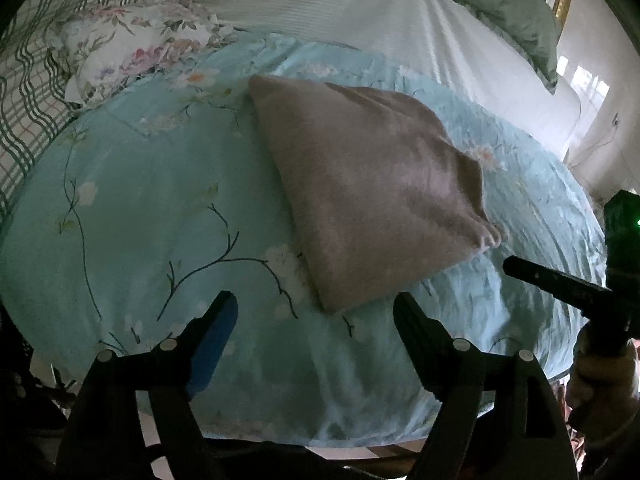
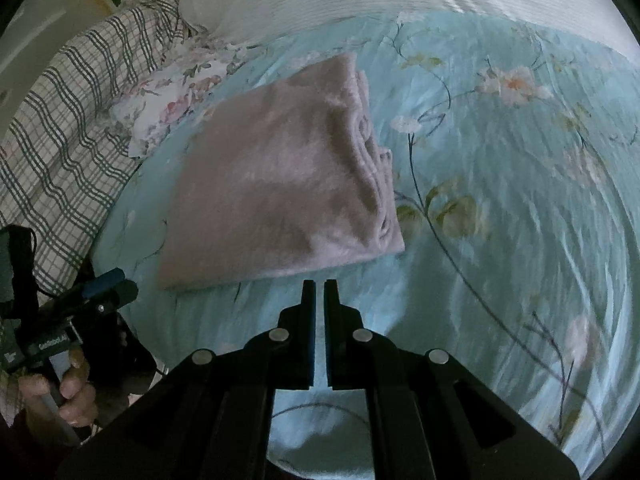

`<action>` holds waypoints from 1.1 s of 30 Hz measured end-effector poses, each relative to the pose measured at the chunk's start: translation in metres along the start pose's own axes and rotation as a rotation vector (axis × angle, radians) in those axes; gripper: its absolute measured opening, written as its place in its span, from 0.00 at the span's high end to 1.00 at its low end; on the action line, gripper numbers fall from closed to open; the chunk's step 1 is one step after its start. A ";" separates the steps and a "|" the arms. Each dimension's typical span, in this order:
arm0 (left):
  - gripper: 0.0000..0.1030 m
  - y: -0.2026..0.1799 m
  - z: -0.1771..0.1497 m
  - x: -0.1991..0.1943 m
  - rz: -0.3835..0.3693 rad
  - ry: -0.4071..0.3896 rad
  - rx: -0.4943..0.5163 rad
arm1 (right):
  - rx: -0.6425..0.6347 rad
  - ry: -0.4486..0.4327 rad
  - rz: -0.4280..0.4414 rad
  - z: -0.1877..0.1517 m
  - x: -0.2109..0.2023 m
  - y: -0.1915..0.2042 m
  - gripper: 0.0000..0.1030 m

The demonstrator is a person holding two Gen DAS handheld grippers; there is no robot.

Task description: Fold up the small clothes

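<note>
Two grippers hover over a bed, and neither touches the cloth. One folded mauve cloth (image 1: 360,192) lies flat on the pale blue flowered bedspread (image 1: 132,208), its layered open edges bunched along the side toward the right gripper (image 2: 319,282); its opposite edge is a clean fold. The left gripper (image 1: 316,304) hangs just short of the cloth's near corner, its jaws spread wide with nothing between them. The right gripper's jaws are pressed almost together, empty, their tips just short of the cloth's near edge. Bare bedspread runs wide on both sides of the cloth and in front of it. Beyond the cloth's far corner sits a crumpled white flowered fabric (image 1: 132,48), with a checked blanket (image 2: 64,120) at the bed's edge and a white ribbed cover (image 1: 340,4) farther back.
</note>
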State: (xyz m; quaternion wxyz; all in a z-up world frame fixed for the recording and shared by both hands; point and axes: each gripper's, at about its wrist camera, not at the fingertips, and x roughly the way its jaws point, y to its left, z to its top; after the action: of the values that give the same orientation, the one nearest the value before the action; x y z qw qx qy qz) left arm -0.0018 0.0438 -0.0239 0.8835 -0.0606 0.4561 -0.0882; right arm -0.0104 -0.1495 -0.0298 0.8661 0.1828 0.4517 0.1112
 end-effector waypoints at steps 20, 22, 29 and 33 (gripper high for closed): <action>0.21 -0.018 0.007 -0.005 0.225 0.052 0.075 | -0.084 -0.042 -0.026 -0.002 -0.030 0.005 0.19; 0.21 -0.019 0.009 -0.008 0.238 0.040 0.077 | -0.104 -0.043 -0.029 0.002 -0.032 0.007 0.18; 0.21 -0.021 0.021 -0.022 0.304 -0.040 0.087 | -0.175 -0.052 -0.024 0.018 -0.037 0.017 0.10; 0.19 -0.026 0.025 -0.028 0.314 -0.068 0.129 | -0.206 -0.054 -0.022 0.024 -0.038 0.023 0.09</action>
State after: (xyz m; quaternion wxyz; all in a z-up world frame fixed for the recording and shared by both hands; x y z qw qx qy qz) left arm 0.0001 0.0255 0.0176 0.9033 0.0651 0.4234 0.0240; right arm -0.0134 -0.1472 0.0208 0.8933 0.0910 0.4165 0.1426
